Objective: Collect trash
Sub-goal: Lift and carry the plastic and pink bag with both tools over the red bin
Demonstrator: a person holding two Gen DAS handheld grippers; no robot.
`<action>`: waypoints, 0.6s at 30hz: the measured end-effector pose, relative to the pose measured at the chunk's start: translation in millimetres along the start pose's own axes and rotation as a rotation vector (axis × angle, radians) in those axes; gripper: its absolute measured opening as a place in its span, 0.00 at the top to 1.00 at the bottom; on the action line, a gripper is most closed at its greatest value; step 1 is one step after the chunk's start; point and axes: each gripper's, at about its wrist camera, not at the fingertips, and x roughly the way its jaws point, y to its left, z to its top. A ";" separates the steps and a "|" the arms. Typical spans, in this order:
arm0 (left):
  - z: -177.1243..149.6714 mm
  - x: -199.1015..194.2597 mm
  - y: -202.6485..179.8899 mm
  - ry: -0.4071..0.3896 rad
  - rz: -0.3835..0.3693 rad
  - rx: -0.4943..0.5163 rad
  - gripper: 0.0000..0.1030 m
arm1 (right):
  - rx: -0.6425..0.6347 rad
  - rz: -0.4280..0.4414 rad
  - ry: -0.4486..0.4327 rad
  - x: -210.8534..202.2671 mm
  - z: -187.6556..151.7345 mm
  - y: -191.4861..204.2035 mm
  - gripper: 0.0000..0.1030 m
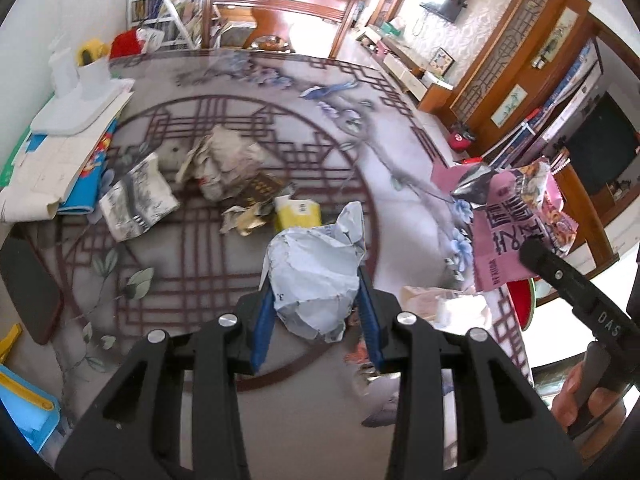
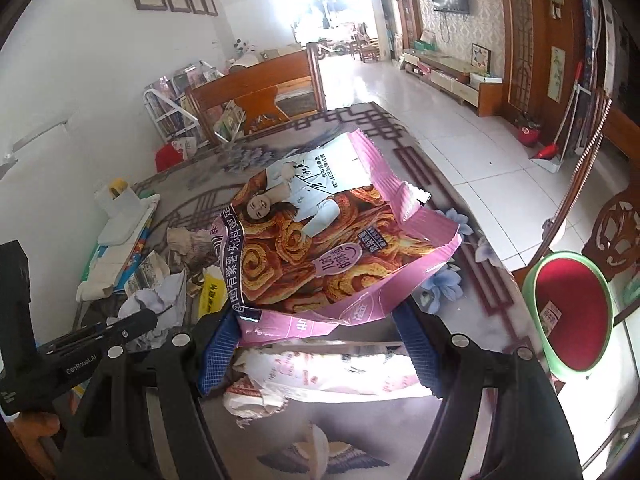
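My left gripper is shut on a crumpled white paper ball, its blue pads pressing both sides, lifted above the patterned table. My right gripper is shut on the lower edge of a torn pink snack bag, held over the table's right side. The left wrist view shows that bag at the right. A green-rimmed bin with a red inside stands beside the table edge, to the right of the bag. More trash lies mid-table: crumpled brown paper, a yellow carton, a printed wrapper.
A white and pink wrapper lies on the table under the right gripper. Stacked books and a white tray fill the left edge, with a dark phone near them. A wooden chair stands at the far side.
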 end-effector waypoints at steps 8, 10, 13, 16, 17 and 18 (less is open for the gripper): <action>-1.9 14.7 -38.4 0.018 -0.006 0.042 0.65 | 0.047 -0.013 0.008 -5.7 -4.5 -35.9 0.31; -2.8 18.1 -49.8 0.021 -0.008 0.049 0.65 | 0.054 -0.015 0.011 -5.7 -4.9 -44.2 0.31; -4.3 22.2 -63.1 0.023 -0.007 0.051 0.65 | 0.056 -0.016 0.015 -7.2 -3.9 -59.3 0.31; -5.6 28.2 -81.2 0.026 -0.006 0.051 0.65 | 0.056 -0.014 0.018 -8.7 -1.5 -76.9 0.31; -6.0 29.2 -86.9 0.026 -0.005 0.050 0.65 | 0.056 -0.013 0.019 -9.2 -1.0 -82.9 0.31; -6.4 30.6 -92.9 0.024 -0.002 0.050 0.65 | 0.057 -0.012 0.021 -9.8 -0.6 -88.3 0.31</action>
